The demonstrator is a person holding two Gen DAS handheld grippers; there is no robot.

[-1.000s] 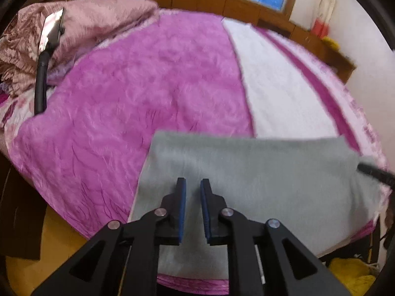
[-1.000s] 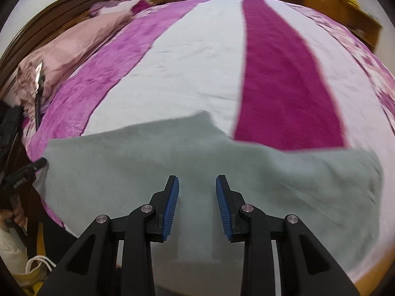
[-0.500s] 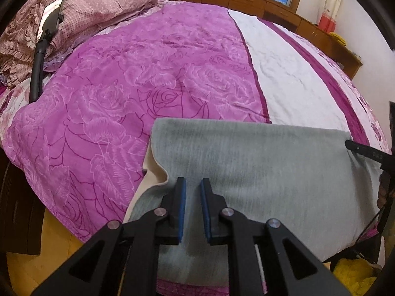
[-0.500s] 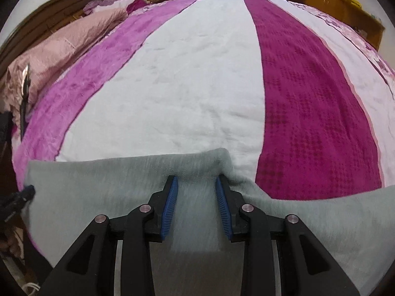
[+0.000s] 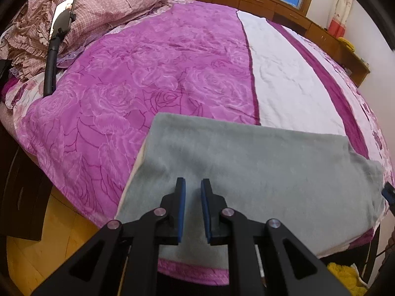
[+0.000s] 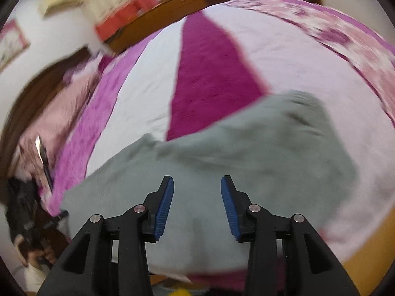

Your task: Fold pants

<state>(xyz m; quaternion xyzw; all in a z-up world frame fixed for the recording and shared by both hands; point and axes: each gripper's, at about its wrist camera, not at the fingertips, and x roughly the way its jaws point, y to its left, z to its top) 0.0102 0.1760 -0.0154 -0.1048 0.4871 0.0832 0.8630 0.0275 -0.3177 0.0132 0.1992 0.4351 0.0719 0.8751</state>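
Your soft, limp grey fleece pants lie folded across the lower frame on the magenta rose-patterned bedspread, best pinched at a doubled edge, and both left gripper and right gripper gape empty, the right now spread wider than half a second ago.

Our right claw has spread wider and swung away, blurring its view; the grey pants now lie released, folded on the bed.

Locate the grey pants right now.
The pants lie flat at the bed's near edge, right of the rose-patterned stripe, under both grippers; the right wrist view shows them too.
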